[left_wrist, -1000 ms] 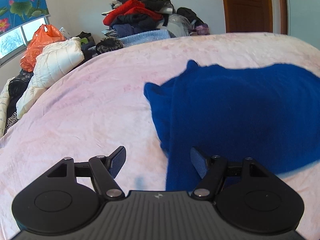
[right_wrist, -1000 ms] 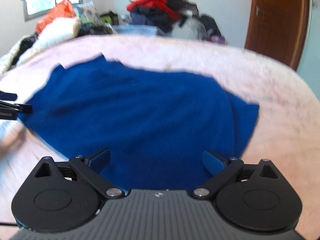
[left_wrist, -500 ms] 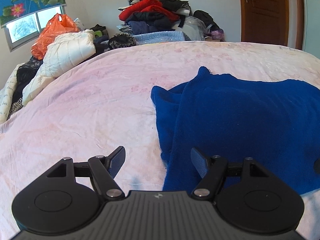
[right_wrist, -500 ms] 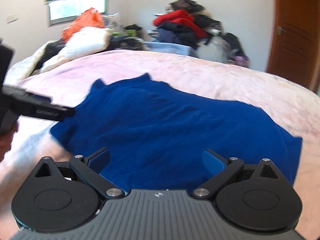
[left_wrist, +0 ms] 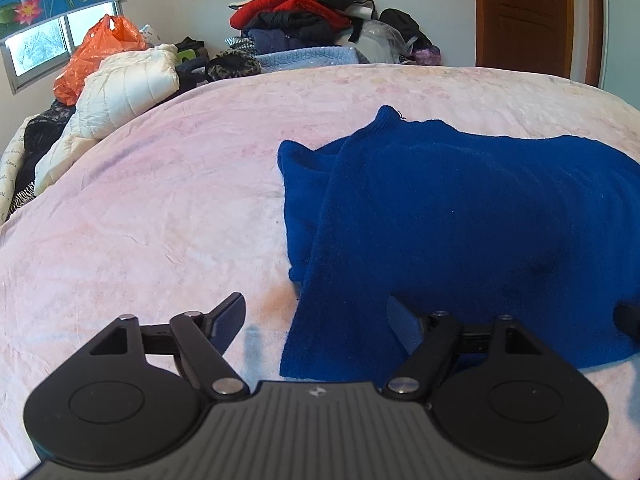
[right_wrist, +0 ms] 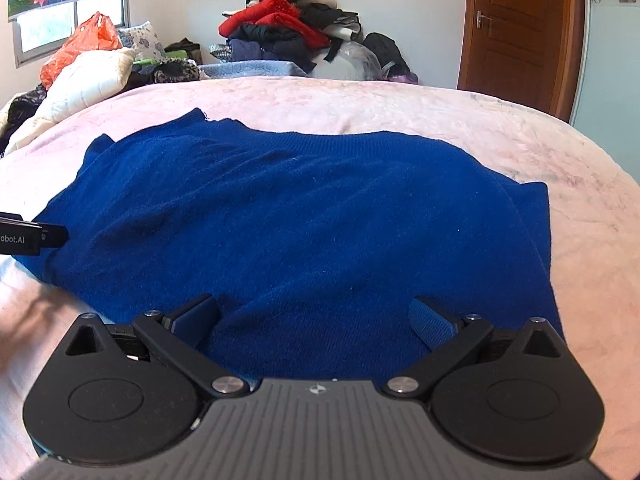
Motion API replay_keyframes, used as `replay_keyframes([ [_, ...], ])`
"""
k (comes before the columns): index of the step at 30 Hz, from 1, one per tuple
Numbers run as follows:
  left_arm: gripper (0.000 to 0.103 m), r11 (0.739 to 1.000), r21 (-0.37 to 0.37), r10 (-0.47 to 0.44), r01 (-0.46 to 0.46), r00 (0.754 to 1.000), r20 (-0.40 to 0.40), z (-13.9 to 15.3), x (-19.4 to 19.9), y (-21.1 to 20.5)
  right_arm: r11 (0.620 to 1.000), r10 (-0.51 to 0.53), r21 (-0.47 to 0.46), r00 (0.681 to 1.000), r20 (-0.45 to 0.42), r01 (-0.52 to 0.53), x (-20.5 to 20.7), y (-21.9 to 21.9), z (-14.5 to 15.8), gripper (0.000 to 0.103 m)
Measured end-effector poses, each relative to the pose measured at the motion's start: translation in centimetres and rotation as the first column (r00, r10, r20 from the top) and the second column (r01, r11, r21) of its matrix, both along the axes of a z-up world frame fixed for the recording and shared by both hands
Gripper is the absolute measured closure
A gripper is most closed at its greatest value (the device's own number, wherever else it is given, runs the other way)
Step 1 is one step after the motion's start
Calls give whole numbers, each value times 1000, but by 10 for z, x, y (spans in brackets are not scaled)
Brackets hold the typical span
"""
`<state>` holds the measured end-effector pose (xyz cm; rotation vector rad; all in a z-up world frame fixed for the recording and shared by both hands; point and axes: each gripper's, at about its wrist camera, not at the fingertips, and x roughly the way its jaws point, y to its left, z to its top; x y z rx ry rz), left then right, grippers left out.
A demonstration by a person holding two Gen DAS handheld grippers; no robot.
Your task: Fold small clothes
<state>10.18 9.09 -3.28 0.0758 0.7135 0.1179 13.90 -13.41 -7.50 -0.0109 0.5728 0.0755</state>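
dark blue knitted sweater (right_wrist: 304,216) lies flat on the pink plush bed cover (left_wrist: 152,200), partly folded, with a narrower layer sticking out at its left edge and another at its right edge. left gripper (left_wrist: 316,316) has its jaws wide apart, holding nothing, straddling the sweater's near left edge. right gripper (right_wrist: 314,316) also spread wide, empty, over the sweater's near hem, fingertips close to the knit; contact unclear. far side: heap of mixed clothes (left_wrist: 304,20) against the wall, white quilted jacket (left_wrist: 120,88) and orange plastic bag (left_wrist: 100,56) far left, brown wooden door (right_wrist: 516,32) far right.
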Motion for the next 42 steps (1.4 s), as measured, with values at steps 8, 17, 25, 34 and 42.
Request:
replay_keyframes([
  [8, 23, 995, -75, -60, 58, 998, -13, 6, 12, 17, 996, 71, 57, 997, 2, -71, -2, -6, 11, 0],
  [17, 23, 952, -293, -106, 91, 994, -37, 20, 77, 79, 882, 356, -364, 929, 101, -298, -14, 87, 49, 6],
  [25, 23, 793, -591, -234, 144, 969, -78, -3, 129, 111, 704, 500, -567, 865, -33, -429, -22, 171, 10, 16],
  [34, 23, 643, -732, -371, 225, 928, -41, -16, 165, 103, 689, 468, -642, 883, 40, -336, -4, 200, -4, 16],
  [42, 52, 602, -767, -378, 223, 926, -27, -20, 188, 92, 639, 500, -701, 863, 67, -315, 6, 229, -14, 38],
])
